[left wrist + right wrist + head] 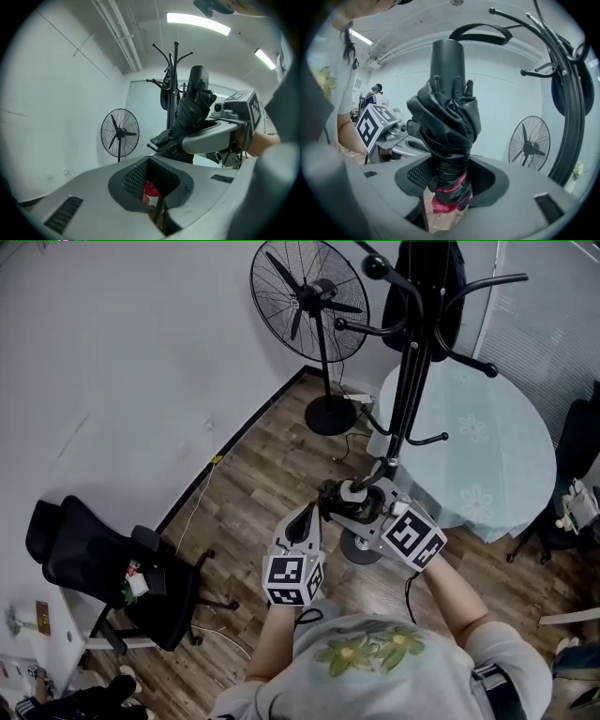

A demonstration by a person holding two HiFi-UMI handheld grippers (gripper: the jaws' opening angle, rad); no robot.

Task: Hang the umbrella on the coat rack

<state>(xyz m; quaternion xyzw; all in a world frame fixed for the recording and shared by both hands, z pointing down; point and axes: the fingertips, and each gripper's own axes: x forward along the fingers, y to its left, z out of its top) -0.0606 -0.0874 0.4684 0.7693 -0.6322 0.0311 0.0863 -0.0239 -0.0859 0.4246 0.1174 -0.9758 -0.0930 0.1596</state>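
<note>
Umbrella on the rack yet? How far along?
Done: the folded black umbrella is picked up, clamped upright in the right hand-held gripper. In hand: it is held close to the black metal coat rack. To do: its black loop strap is on no hook yet, so it needs lifting and hooking.

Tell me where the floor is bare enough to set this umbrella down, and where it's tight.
Bare wood floor lies between the fan base, the wall and the office chair. The round table is mostly bare too. It is crowded round the coat rack foot, beside the umbrella.
</note>
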